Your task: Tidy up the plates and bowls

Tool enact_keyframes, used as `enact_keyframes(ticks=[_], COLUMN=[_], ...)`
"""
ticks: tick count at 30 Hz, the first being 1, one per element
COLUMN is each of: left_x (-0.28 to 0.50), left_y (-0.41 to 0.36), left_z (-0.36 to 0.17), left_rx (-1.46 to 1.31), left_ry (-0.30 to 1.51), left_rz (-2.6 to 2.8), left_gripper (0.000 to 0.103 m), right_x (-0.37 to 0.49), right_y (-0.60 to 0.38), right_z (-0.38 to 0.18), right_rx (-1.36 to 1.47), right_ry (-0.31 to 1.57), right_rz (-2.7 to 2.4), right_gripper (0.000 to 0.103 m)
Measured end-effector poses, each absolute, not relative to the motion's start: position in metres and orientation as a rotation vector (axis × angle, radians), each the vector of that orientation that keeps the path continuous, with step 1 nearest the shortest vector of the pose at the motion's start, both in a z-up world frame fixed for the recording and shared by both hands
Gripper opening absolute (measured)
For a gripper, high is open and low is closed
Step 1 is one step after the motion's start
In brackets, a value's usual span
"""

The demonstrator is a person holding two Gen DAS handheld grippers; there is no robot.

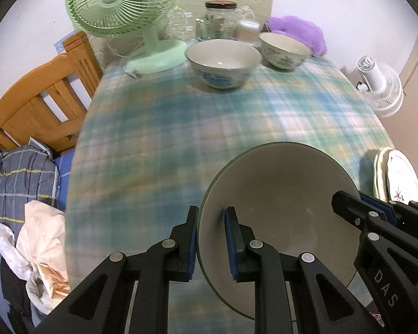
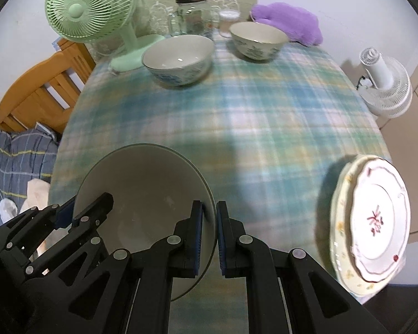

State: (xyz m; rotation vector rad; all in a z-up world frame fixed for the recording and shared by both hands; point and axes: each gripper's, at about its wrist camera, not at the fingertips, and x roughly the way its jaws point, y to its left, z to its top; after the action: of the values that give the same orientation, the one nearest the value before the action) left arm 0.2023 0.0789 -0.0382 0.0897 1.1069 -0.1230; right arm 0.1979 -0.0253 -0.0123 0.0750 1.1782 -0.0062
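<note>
Both tongs clamped on green-rimmed bowl (image 1: 278,194) rim, left tongs (image 1: 210,243) one side, right tongs (image 2: 209,239) opposite, carried above tabletop (image 2: 237,125); next: nest into blue-patterned bowl (image 1: 223,62)

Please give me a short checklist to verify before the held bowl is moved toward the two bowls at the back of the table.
1. Left gripper jaws clamp the grey bowl rim: ok.
2. Right gripper jaws clamp the opposite rim: ok.
3. Plaid tablecloth free between held bowl and blue-patterned bowl: ok.
4. Blue-patterned bowl empty: ok.
5. Stacked plates off the path: ok.
6. Held bowl clear of the cloth: cannot tell.
</note>
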Motion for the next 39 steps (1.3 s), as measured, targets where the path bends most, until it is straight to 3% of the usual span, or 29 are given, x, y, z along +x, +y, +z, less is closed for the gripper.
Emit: enact_keyframes(ticks=[27,31,34,39], left_x=[0.173,0.172,0.172,0.173], left_y=[0.013,0.011,0.009,0.006], left_z=[-0.063,-0.063,-0.065,-0.057], left_rx=[0.105,0.086,0.023,0.03], left_ry=[1.15,1.161,1.181,1.15], left_rz=[-0.066,-0.05,-0.044,0.023], left_gripper=[0.016,0.028,0.049,0.06], right_x=[0.178,0.178,0.18,0.182], right_y=[-0.089,-0.091,-0.095,-0.101], right_z=[-0.04,-0.041,-0.047,-0.049], right_rx=[0.016,0.01,0.022,0.033], right_ry=[1.231,1.231,1.263,1.276], right_rz=[0.069,0.107,0.165,0.22], right_gripper=[0.013,0.013,0.014,0.019])
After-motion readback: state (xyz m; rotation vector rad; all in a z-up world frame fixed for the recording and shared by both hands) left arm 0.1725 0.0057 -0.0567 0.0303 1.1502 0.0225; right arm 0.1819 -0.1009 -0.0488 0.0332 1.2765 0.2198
